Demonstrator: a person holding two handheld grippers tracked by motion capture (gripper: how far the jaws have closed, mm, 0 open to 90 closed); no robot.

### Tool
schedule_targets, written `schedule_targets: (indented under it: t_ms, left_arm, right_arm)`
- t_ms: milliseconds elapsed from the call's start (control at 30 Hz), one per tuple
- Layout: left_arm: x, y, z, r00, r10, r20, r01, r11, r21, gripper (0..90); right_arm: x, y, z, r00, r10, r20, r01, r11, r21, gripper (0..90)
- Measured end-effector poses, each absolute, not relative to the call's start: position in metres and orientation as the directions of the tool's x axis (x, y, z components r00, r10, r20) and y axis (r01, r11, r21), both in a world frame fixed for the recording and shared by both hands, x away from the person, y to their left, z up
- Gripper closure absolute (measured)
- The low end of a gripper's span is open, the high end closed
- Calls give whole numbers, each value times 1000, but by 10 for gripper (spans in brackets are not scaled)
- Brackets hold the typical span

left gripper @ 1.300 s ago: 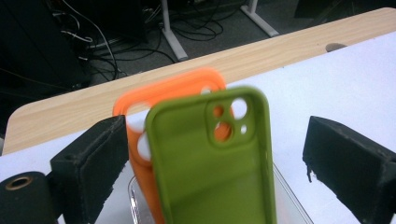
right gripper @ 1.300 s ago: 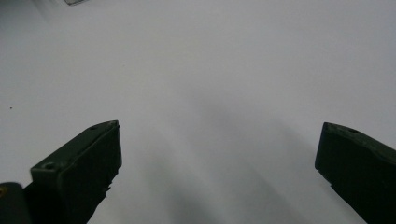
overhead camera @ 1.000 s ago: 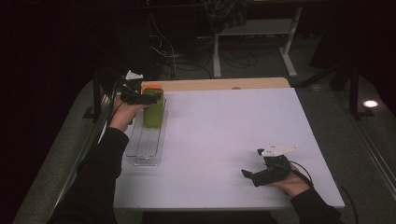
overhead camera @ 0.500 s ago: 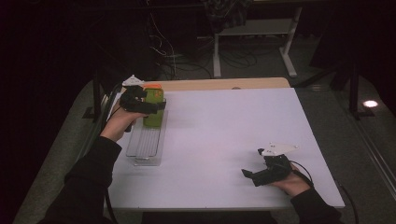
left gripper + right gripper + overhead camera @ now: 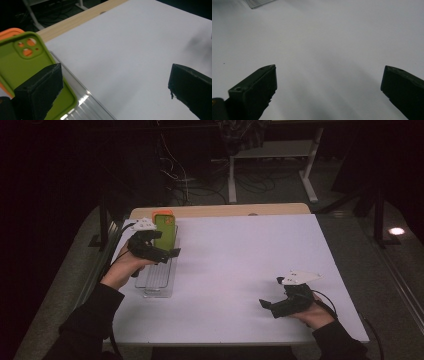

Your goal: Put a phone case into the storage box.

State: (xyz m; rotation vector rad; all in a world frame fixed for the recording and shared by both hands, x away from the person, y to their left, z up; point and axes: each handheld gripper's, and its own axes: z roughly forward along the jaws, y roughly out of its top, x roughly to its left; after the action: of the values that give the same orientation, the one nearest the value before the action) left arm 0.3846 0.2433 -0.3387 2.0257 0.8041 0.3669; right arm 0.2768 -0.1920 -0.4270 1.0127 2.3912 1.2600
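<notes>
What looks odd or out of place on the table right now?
Nothing much. The green phone case and the orange phone case behind it stand upright at the far end of the clear rack. The left tongs, open, sit beside them. Nothing is spilled or broken.

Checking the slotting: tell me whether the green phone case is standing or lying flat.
Standing: the green phone case sits on edge in the clear rack, camera cutouts uppermost.

No text, label, brand or number can be read on anything here
</notes>
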Motion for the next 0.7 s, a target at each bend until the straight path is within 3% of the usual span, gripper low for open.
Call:
schedule_targets:
  t_ms: [700]
  left_arm:
    - [338, 250, -371, 795, 603, -61, 380, -419, 825, 0]
  right_arm:
    - [277, -188, -415, -742, 664, 92, 442, 381, 812, 0]
